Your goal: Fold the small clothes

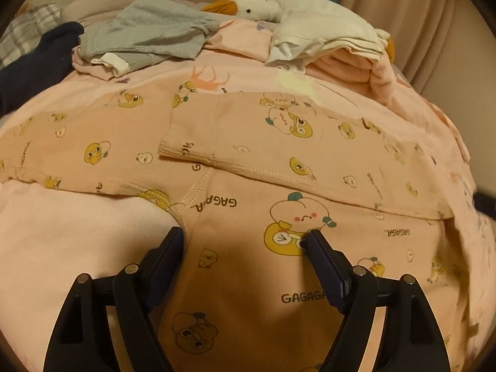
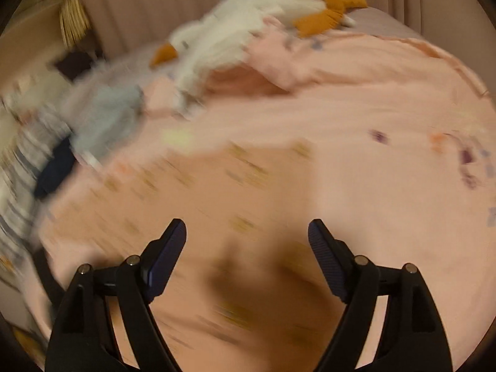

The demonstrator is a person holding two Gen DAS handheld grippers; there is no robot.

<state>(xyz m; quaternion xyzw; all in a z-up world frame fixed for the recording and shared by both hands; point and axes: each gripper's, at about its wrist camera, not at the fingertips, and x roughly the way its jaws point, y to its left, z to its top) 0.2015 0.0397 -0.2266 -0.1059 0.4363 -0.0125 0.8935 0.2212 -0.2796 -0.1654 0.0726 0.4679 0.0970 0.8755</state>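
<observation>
**Inspector A:** Nearest item, left wrist view: the left gripper (image 1: pixel 245 237), black, fingers spread wide, nothing between them. It sits low over the peach-pink cotton child's top printed with yellow cartoon figures and "GAGAGA" lettering (image 1: pixel 248 204). The left finger tip (image 1: pixel 176 235) lies by the underarm seam; the right finger tip (image 1: pixel 313 237) is over a printed clock figure. Contact with the cloth cannot be confirmed.

**Inspector B:** Garment position?

**Inspector A:** Flat on the pale pink printed bed cover (image 1: pixel 62 248). One sleeve extends to the left edge of view; the other is folded across the body, cuff near the middle.

**Inspector B:** Right wrist view?

**Inspector A:** Heavily blurred. The right gripper (image 2: pixel 247 231) has its fingers spread, empty, above the same top (image 2: pixel 217 217), with the bed cover (image 2: pixel 387 124) to its right. Height above the cloth cannot be told.

**Inspector B:** Further back?

**Inspector A:** A crumpled grey garment (image 1: pixel 148 31) at far left, on top of other pale clothes; a dark navy cloth (image 1: pixel 34 59) just beside it. At far right, a bunched pile of white and pink cloth (image 1: pixel 334 46). Behind that, a white plush goose with an orange bill (image 1: pixel 248 7), lying on the bed. Beige curtains (image 1: pixel 403 9) close the background.
</observation>
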